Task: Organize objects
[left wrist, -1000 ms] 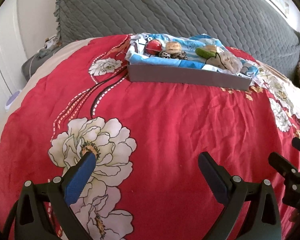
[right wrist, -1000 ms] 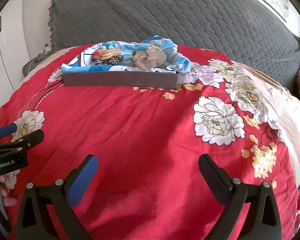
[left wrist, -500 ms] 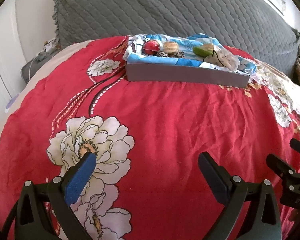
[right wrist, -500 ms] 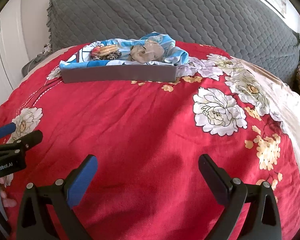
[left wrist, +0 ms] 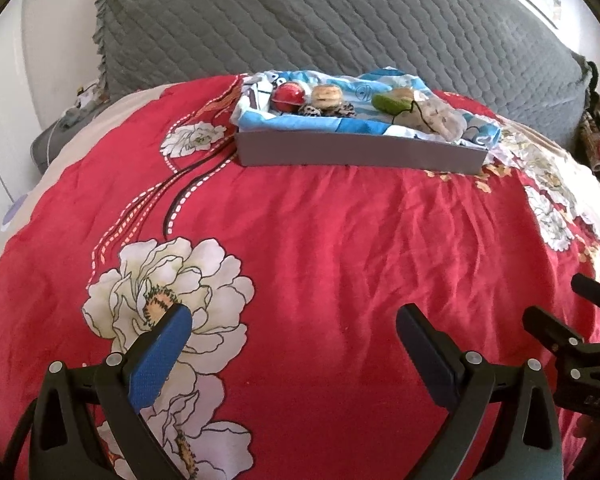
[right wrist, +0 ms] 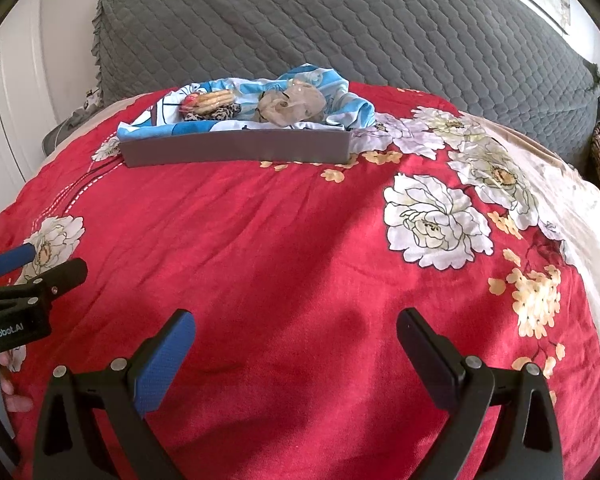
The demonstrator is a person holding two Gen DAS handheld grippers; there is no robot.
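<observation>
Nearest to each camera, both grippers are spread wide and carry nothing. The left gripper [left wrist: 294, 322] hangs over a big white flower printed on the red bedspread [left wrist: 320, 248]; one finger has a blue pad [left wrist: 160, 356], the other is black. The right gripper [right wrist: 296, 326] hangs over a plain red part of the same bedspread, just beside the left one – each tool shows at the edge of the other's view.

Farther away, near the head of the bed, a low grey tray [left wrist: 356, 152] sits on the bedspread. It is long, with a straight wall toward the cameras. Inside it lies a crumpled blue-and-white cloth [left wrist: 300, 122] that spills over the rim at the right end. On the cloth are several small things: a round red ball [left wrist: 288, 93], a pale round item like a small burger [left wrist: 326, 96], some dark spotted pieces [left wrist: 328, 110] – I cannot tell what they are – a green object [left wrist: 388, 103], and a beige lumpy item [left wrist: 436, 118] with a dark cord across it.

Behind the tray a grey quilted cushion [left wrist: 340, 20] stands upright along the whole width of the bed.
</observation>
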